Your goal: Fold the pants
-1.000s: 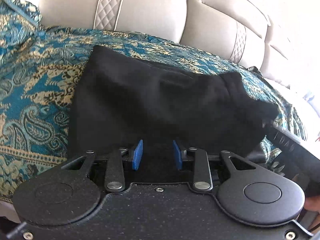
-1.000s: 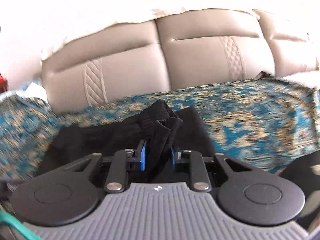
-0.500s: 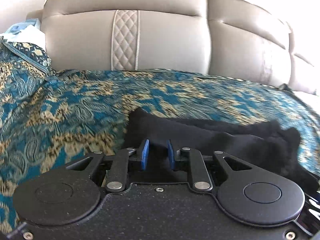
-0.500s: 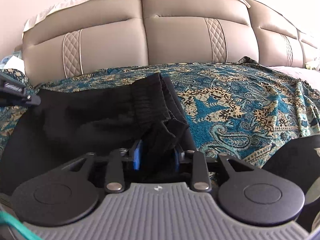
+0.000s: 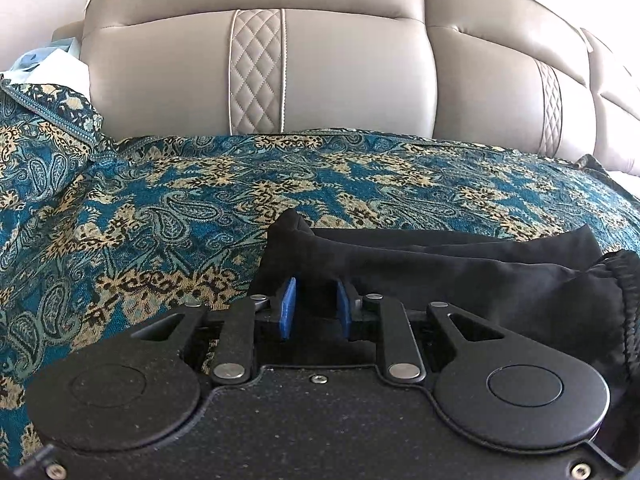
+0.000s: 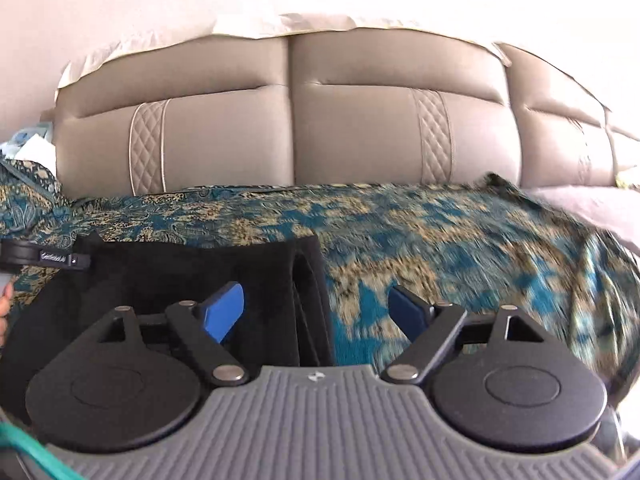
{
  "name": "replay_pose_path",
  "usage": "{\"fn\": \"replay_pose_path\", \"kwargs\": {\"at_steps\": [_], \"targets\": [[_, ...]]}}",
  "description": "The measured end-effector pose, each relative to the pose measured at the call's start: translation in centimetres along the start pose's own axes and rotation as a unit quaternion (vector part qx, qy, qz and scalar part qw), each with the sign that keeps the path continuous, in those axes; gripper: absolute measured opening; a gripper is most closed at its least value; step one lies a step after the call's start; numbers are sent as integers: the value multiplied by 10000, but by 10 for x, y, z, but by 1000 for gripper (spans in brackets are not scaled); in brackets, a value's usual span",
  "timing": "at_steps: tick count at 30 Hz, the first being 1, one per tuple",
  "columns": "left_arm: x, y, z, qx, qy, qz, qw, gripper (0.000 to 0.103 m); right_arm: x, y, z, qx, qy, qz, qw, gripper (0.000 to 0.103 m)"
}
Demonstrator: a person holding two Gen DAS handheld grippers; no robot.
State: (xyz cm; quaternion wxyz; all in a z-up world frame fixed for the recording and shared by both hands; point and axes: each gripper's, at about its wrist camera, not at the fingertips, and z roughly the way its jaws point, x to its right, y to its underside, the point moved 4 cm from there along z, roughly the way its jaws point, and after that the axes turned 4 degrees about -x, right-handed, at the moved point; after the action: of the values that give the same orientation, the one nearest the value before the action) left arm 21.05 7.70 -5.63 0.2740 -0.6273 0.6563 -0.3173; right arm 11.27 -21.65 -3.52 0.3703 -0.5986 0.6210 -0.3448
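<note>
Left gripper [image 5: 312, 306]: pinching black pants [image 5: 460, 264] corner | right gripper [image 6: 318, 312]: jaws just spreading, fabric released | risk: 9 o'clock drag unfolds stack.

One line of small white print stands on the black device [image 6: 44, 258] at the far left; it is too small to read.

Two tools over the bed
Left tool [image 5: 312, 306] pinched black cloth; right tool [image 6: 316, 310] had just been opening, pads clear of it.
</note>
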Motion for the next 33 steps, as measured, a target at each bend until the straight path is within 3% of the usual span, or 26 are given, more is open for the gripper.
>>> {"fn": "replay_pose_path", "kwargs": {"at_steps": [8, 13, 18, 23, 26, 31, 33], "targets": [[-3, 0, 3, -59, 5, -46, 10000, 25, -4, -8, 84, -580, -575, -228, 9964, 92], [-5, 0, 3, -58, -11, -49, 10000, 25, 13, -7, 108, -1008, -1078, 180, 9889, 91], [-3, -1, 2, -108, -67, -2, 9999, 27, 17, -5, 113, -984, -1411, 272, 9847, 76], [-14, -7, -20, 5, -62, -149, 9999, 38, 14, -4, 108, -921, -1620, 211, 9823, 62], [-30, -8, -33, 41, 56, -305, 9995, 45, 17, -3, 107, -910, -1711, 251, 9807, 61], [-55, 1, -18, -753, 490, -623, 9940, 39, 18, -3, 109, -887, -1766, 225, 9800, 61], [-58, 5, -13, -870, 604, -712, 9918, 39, 18, -3, 109, -885, -1782, 217, 9798, 61]]}}
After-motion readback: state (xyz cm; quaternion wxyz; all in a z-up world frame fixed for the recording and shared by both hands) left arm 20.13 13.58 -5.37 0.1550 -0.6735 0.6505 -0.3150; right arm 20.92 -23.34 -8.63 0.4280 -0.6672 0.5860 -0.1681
